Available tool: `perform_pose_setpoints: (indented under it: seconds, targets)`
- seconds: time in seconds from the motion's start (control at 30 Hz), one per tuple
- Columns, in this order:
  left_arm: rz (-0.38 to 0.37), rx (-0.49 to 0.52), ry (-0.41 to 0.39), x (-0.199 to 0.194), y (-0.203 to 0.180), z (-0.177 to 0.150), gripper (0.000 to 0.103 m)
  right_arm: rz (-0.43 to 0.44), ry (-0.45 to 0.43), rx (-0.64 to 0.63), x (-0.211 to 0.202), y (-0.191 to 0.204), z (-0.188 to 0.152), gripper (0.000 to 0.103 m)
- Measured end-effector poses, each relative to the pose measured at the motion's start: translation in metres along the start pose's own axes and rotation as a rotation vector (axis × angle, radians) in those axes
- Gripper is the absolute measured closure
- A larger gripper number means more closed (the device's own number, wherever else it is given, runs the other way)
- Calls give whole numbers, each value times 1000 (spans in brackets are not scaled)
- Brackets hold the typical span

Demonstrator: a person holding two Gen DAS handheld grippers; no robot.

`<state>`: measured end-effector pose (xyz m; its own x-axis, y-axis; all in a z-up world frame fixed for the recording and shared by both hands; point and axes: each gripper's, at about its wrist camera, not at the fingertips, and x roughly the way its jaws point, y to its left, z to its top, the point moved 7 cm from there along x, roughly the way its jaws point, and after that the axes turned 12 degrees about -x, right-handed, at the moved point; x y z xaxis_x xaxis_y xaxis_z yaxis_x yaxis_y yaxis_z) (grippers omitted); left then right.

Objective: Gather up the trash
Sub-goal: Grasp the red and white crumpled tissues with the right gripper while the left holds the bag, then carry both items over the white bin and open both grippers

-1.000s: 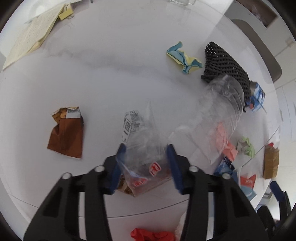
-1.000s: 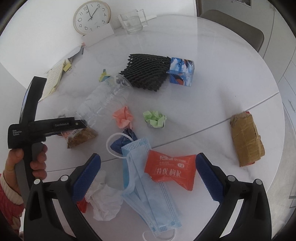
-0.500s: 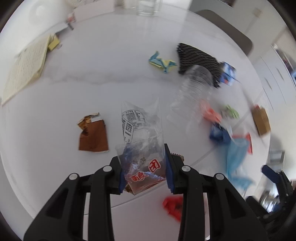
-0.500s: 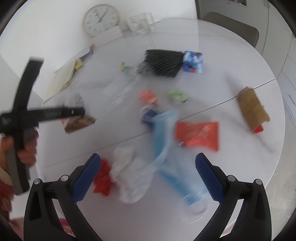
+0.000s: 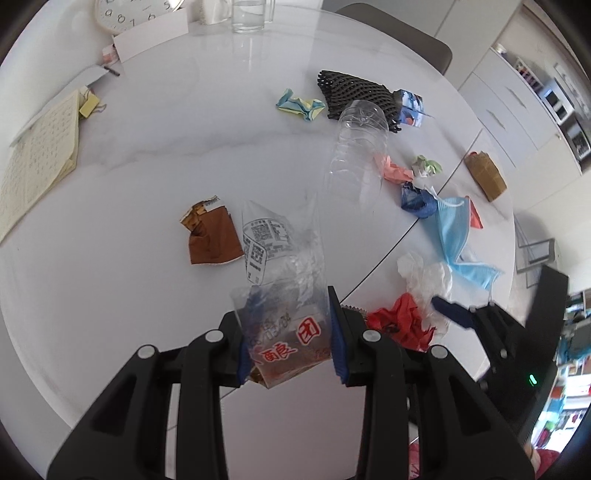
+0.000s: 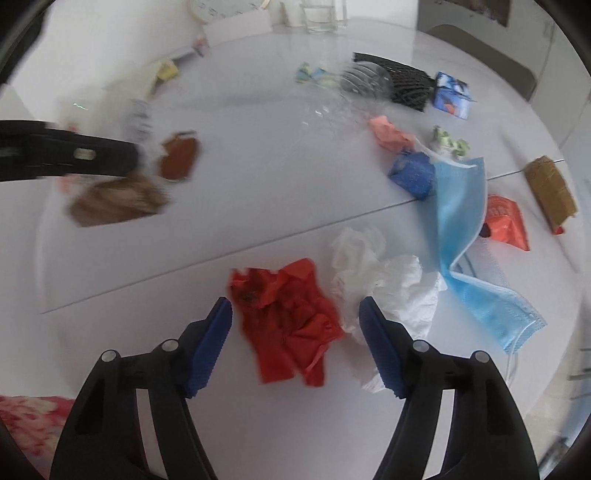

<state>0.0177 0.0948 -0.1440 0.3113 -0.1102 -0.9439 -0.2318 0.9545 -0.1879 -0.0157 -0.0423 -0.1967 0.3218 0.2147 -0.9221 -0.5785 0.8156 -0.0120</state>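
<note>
My left gripper (image 5: 290, 332) is shut on a clear plastic snack bag (image 5: 284, 295) with red characters and lifts it above the white round table (image 5: 166, 147). My right gripper (image 6: 295, 317) is open, its fingers on either side of a crumpled red paper (image 6: 291, 314) on the table. The red paper also shows in the left wrist view (image 5: 399, 321). A white tissue (image 6: 384, 280) lies just right of it. A blue face mask (image 6: 465, 236) lies further right.
A brown wrapper (image 5: 212, 236), a clear bottle (image 5: 358, 155), black foam netting (image 5: 354, 92), pink (image 5: 393, 170), green (image 5: 426, 166) and blue (image 5: 417, 195) paper balls, a brown cardboard piece (image 5: 484, 175) and a notebook (image 5: 37, 155) lie on the table. A glass (image 5: 247, 14) stands at the back.
My left gripper closed on the snack bag and raised it. My right gripper moved left and down from the orange packet and mask to straddle the red paper, narrowing its opening.
</note>
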Motion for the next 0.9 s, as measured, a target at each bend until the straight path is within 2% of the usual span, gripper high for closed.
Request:
perform_pose_setpoints:
  seconds: [0.1,0.17,0.2,0.27,0.6,0.9]
  targets:
    - [-4,29,-13,-4,2,-3,70,-3,7,29,6,-4,-1,33]
    - [-10,38,-19,-7,3,-5,70,8,8,29,7,-1,-1,45]
    - [-12,40,-22,-8,4,-6,70,17,9,31,7,1,-1,58]
    - [-13,45,-28,-12,6,-8,69,39,-10,47,1,4,0,61]
    - [-26,73,-65,-31,7,-17,69,140,-115,161,-43,0,3,62]
    - [-10,100,-62,-25,1,-24,68,124,-78,130,-30,8,-7,62]
